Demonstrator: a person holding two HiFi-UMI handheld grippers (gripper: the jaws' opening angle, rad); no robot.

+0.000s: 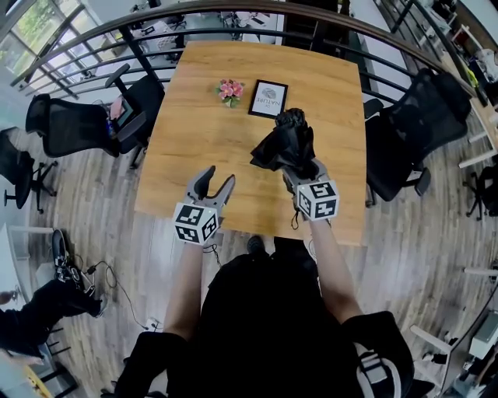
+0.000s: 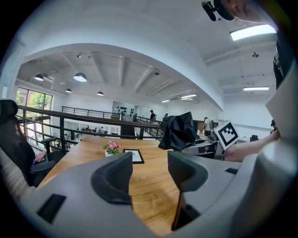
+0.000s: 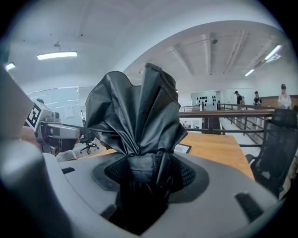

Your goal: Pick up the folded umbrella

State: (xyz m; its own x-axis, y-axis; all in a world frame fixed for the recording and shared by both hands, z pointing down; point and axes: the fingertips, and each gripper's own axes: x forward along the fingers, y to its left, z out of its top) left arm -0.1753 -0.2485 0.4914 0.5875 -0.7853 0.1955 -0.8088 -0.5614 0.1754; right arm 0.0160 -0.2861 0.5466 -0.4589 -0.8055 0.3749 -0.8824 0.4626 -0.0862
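The folded black umbrella hangs in the air above the wooden table, its loose fabric bunched out past the jaws. My right gripper is shut on the umbrella, the pads pressing its gathered middle. The same umbrella shows at the right of the left gripper view, off the tabletop. My left gripper stands open over the table's near edge, left of the umbrella and apart from it, with nothing between its fingers.
A small pot of pink flowers and a black-framed card stand at the table's far middle. Black office chairs flank both sides. A curved railing runs behind the table. People stand in the distance.
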